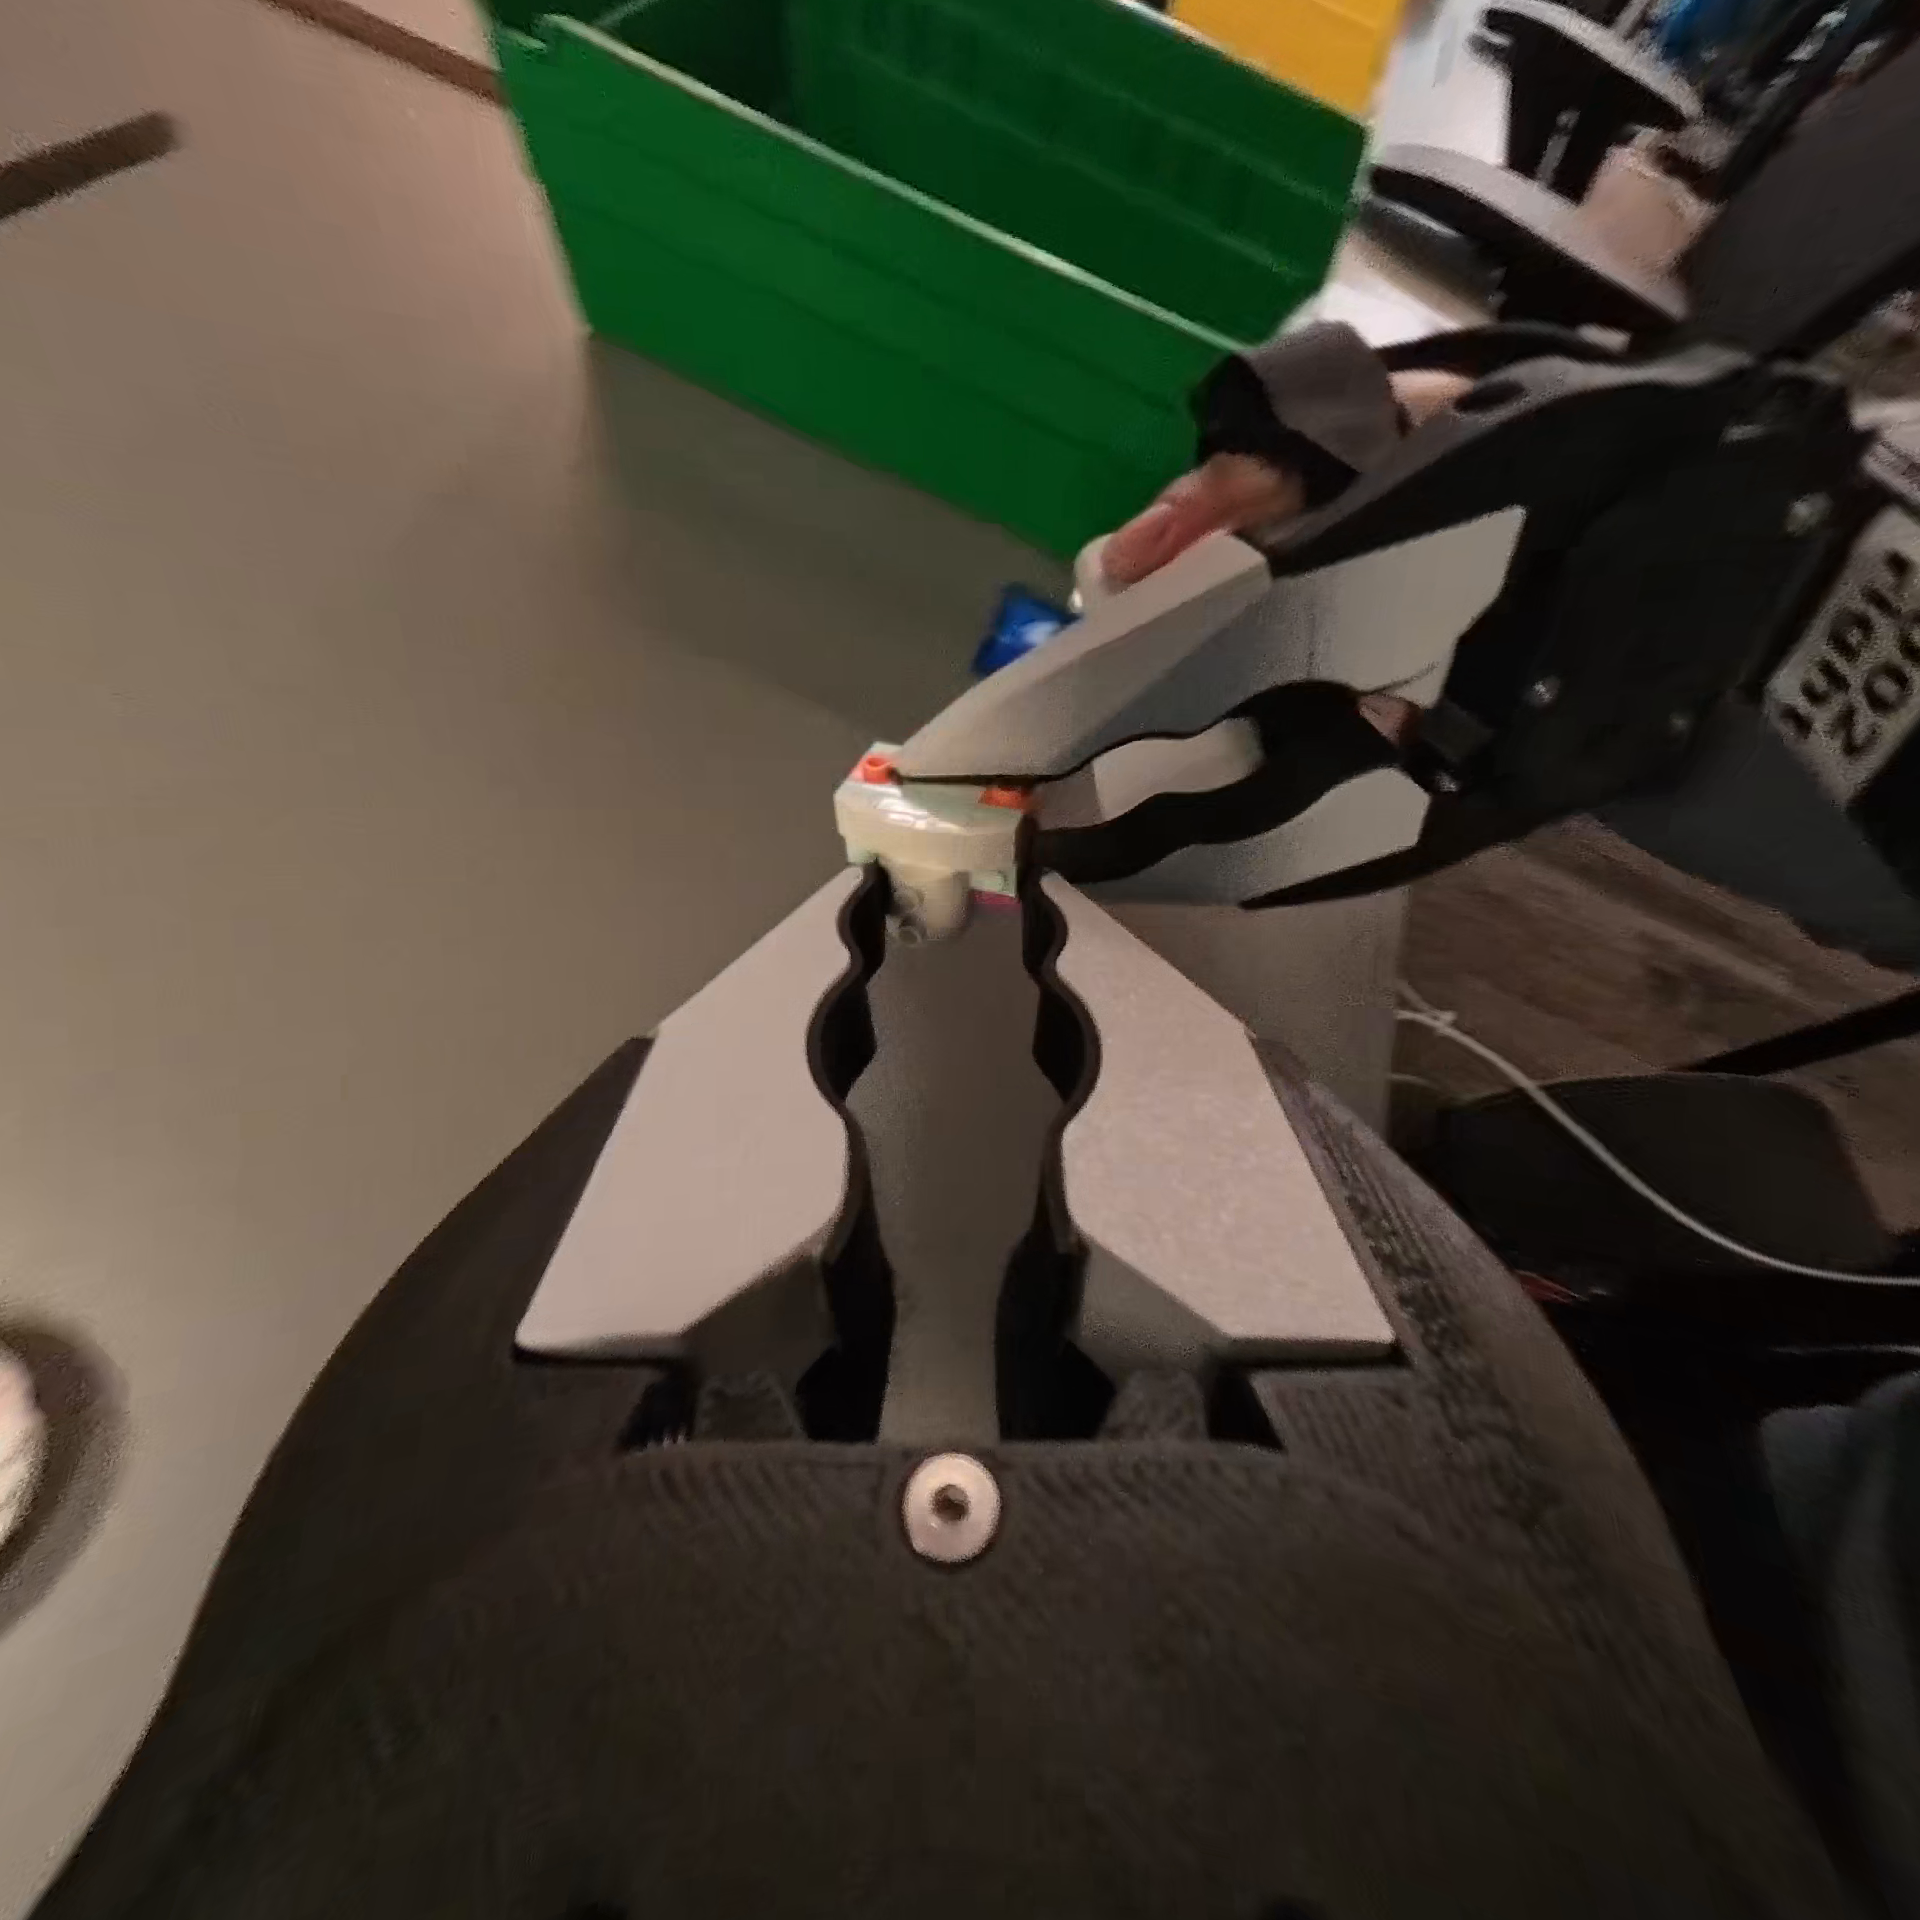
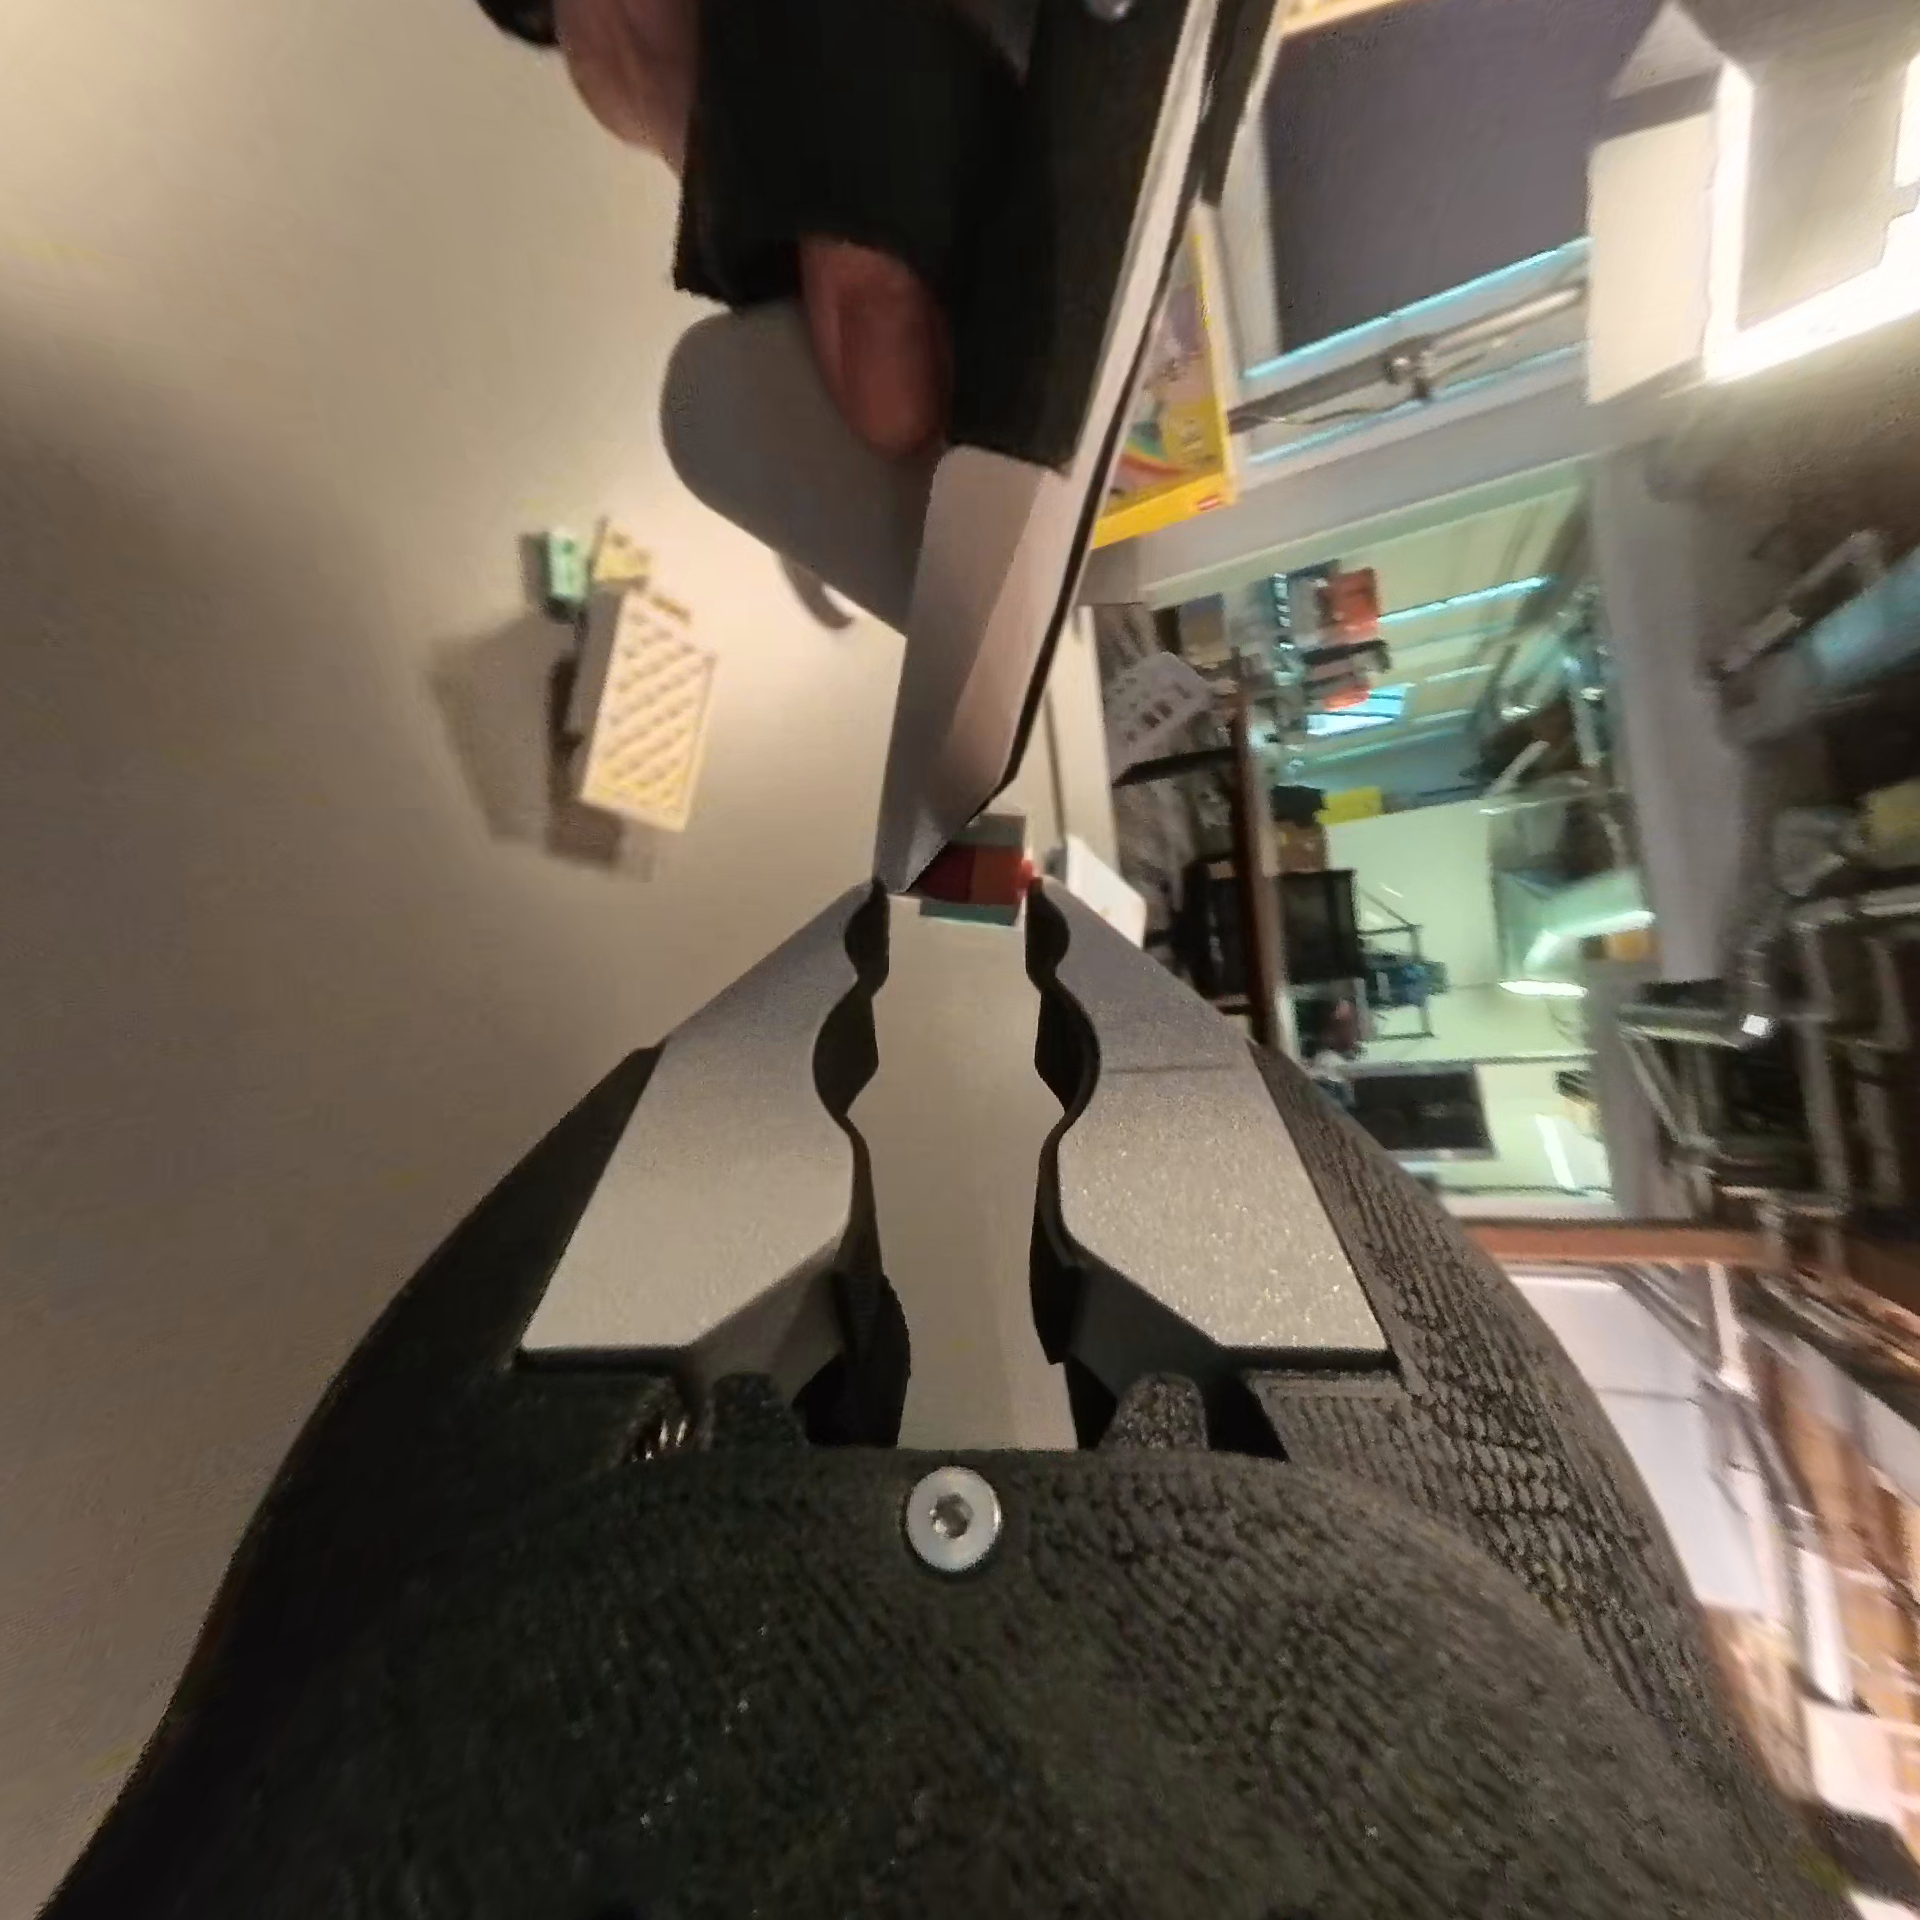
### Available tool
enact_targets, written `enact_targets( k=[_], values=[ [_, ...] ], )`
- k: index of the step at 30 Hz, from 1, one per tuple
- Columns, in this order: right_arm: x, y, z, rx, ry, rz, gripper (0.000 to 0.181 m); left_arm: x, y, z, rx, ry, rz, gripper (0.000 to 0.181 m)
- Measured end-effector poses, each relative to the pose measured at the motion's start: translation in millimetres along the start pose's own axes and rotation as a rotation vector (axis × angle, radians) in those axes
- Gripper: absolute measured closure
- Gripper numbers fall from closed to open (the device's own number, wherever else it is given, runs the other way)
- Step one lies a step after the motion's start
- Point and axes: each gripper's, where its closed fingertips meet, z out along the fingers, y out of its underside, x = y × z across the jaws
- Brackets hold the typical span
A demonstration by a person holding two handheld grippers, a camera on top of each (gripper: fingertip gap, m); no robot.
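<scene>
Beige tabletop (image 1: 312, 623) carried a green bin (image 1: 914, 239) at the back. Both grippers met over it on one small brick piece (image 1: 928, 826): the left gripper (image 1: 948, 899) pinched its underside, the right gripper (image 2: 954, 902) clamped its opposite end, jaws nearly closed.

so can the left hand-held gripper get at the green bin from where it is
Probably not right away: the left hand-held gripper is shut on a small brick assembly that the right hand-held gripper also grips; the green bin sits beyond.

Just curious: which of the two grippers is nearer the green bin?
Right. The right gripper sits between the left gripper and the green bin, closer to its wall; the left one is behind it.
</scene>
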Motion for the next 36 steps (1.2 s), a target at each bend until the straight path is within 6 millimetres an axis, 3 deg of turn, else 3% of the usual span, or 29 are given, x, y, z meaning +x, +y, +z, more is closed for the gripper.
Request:
enact_targets(
  k=[4, 8, 14, 17, 21, 24, 33, 36],
  values=[
    [9.7, -19.0, 40.9, 0.035, 0.135, 0.015, 0.158, -38.7, 6.2, -31.1, 0.066, -0.137, 0.015, 0.156],
    [9.7, -29.8, 76.0, 0.096, 0.145, 0.040, 0.161, -70.2, 16.2, -51.1, 0.181, -0.256, 0.014, 0.156],
    [18.6, -31.8, 114.0, 0.113, 0.220, 0.112, 0.130, -103.3, 30.9, -66.2, 0.225, -0.340, 0.019, 0.156],
    [5.2, -33.9, 123.6, 0.139, 0.186, 0.074, 0.128, -114.7, 32.6, -70.0, 0.230, -0.361, 0.037, 0.156],
    [-8.7, -41.8, 127.7, 0.125, 0.153, -0.041, 0.128, -122.1, 35.4, -64.8, 0.200, -0.336, 0.055, 0.156],
    [-7.7, -36.7, 131.8, 0.076, 0.183, -0.079, 0.131, -122.2, 37.3, -56.8, 0.174, -0.310, 0.059, 0.156],
    [-4.8, -32.9, 128.3, 0.076, 0.181, -0.049, 0.155, -105.9, 39.6, -45.3, 0.139, -0.283, 0.119, 0.156],
    [-4.4, -39.0, 120.1, 0.165, 0.132, 0.046, 0.156, -94.1, 37.5, -48.0, 0.182, -0.121, 0.042, 0.156]
  ],
)
